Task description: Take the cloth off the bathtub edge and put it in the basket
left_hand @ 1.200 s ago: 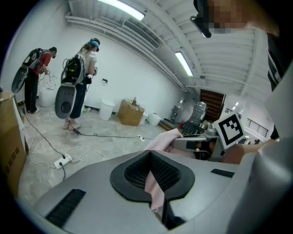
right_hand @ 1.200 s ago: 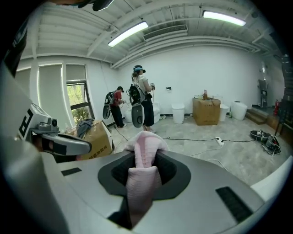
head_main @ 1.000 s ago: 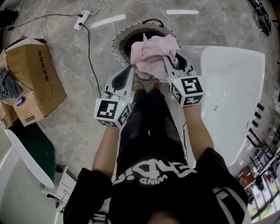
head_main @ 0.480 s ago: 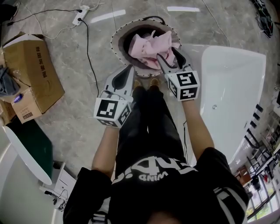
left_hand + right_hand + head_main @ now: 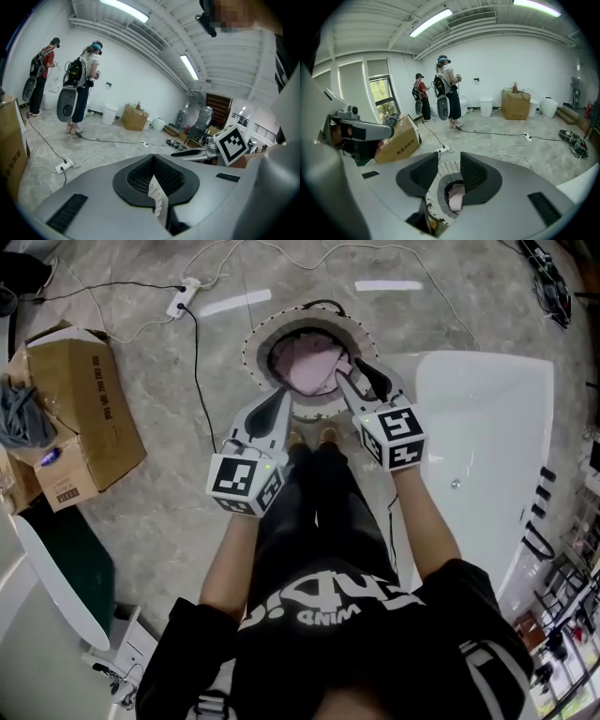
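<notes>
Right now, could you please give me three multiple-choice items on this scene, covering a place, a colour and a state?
1. The bathtub is: A white; B green; C black.
2. The pink cloth lies: A on the bathtub edge; B in the basket; C on the floor.
3. The left tool has its jaws: A wide apart; B together; C clamped on the cloth.
Answers: 1 A, its shell is plain white. 2 B, it sits bunched inside the round rim. 3 B, the left gripper view shows the pads meeting.
</notes>
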Available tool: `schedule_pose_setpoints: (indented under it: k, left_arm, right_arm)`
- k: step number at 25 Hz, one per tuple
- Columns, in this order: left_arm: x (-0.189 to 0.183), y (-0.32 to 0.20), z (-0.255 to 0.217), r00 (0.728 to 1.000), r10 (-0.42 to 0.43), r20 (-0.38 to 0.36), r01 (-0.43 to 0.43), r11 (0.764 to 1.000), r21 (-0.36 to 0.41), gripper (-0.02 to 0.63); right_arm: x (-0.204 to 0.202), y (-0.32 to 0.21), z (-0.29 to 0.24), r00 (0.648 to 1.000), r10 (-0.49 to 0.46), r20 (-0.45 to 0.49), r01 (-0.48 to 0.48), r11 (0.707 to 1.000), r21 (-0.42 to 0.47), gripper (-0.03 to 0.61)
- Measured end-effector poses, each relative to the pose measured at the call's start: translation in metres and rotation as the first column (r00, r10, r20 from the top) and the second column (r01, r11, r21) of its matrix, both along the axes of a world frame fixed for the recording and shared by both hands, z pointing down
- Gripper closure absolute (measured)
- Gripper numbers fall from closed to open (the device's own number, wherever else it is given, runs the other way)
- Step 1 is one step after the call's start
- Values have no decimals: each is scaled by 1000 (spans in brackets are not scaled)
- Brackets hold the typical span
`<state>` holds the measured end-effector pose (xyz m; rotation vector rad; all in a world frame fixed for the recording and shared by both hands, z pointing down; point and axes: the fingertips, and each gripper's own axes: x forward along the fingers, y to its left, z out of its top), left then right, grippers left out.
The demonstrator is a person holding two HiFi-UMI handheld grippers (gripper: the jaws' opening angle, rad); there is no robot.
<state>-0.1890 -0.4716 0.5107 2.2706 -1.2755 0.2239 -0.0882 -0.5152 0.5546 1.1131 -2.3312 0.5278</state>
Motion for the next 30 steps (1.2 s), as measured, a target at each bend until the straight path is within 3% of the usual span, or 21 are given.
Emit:
schedule_pose_setpoints:
  k: [3,7,16,23,30]
  left_arm:
    - [2,10,-32,1000,4,0,-4,1000,27,601]
    - [7,25,-76,1000,18,17,-19,997,79,601]
    - [15,61,-157,999,37,19,-40,983,181,601]
    - [22,77,-185,998,48,35,-55,968,245,601]
    - [17,85,-186,999,8,31,-16,967,253,601]
  right_arm:
    - [1,17,-40,997,3,72,-5,1000,22,504]
    - [6,41,-101,982,-1,188,-15,996,85,549]
    - [30,92,-194,965,-18,262,-30,983,179,557]
    - [44,119,-222,952,-24,304,-57,965,254,558]
    - [41,121,-225,951,-49,305,-44,956,289,561]
